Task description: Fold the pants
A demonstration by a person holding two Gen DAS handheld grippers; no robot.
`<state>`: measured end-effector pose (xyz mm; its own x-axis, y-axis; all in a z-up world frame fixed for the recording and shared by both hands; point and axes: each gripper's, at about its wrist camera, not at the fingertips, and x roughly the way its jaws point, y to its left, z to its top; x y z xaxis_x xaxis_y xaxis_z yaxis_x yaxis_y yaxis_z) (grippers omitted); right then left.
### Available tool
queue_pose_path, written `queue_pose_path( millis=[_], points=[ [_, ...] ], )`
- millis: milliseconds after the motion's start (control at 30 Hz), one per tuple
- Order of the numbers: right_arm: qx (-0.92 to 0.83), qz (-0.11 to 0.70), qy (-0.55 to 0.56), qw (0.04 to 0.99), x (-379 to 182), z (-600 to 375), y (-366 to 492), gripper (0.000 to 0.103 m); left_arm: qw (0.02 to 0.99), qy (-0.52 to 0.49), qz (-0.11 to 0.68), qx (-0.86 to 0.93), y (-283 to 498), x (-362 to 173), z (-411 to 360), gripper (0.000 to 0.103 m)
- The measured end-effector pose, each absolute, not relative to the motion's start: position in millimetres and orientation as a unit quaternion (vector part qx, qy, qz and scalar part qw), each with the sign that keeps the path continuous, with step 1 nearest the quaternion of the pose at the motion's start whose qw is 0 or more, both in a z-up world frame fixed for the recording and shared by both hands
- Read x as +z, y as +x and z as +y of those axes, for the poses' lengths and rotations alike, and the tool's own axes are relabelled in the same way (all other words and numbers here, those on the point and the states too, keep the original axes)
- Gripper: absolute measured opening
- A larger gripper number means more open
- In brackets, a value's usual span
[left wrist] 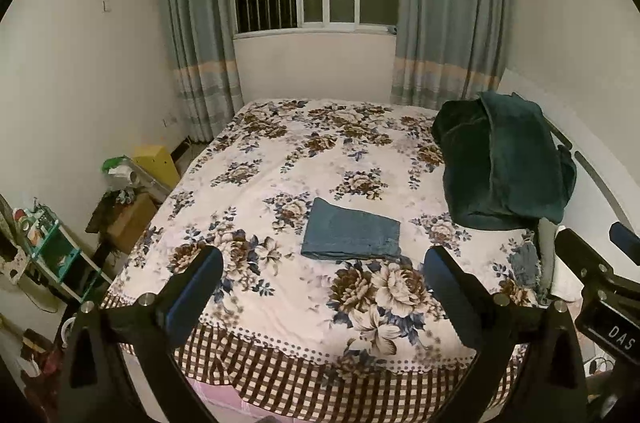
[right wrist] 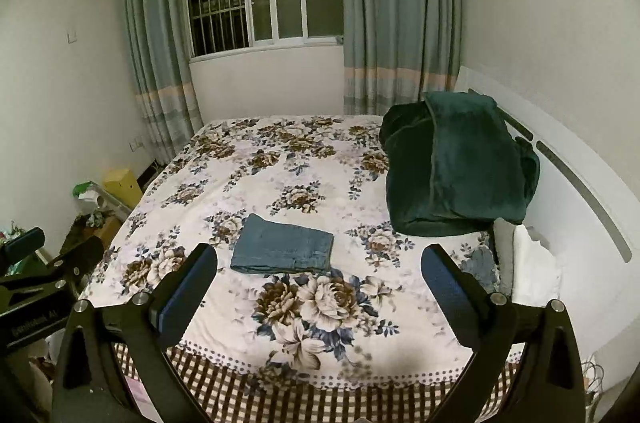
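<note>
Pants (left wrist: 351,235) lie folded flat on the bed (left wrist: 280,303). Left tool (left wrist: 322,281) and right tool (right wrist: 319,277) hang spread, empty, clear of them.

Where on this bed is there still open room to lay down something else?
Free: the bedspread between the folded pants and the window wall, and the near strip by the checked hem. Crowded: the right side, where the dark green blanket is heaped against the headboard.

Both wrist views, probably raised, angled down over the same bed (left wrist: 280,159).
</note>
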<state>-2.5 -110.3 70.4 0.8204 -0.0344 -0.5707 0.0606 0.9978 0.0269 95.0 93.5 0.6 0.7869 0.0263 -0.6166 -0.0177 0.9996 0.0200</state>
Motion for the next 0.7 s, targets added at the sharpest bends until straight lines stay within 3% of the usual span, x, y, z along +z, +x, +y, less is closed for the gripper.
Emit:
queue_pose_path(
  millis=[700],
  points=[
    [-0.017, 0.297, 0.024, 0.954, 73, -107, -5, 0.103, 0.947, 0.01, 0.322, 0.012, 82, 14, 98, 0.103]
  ],
)
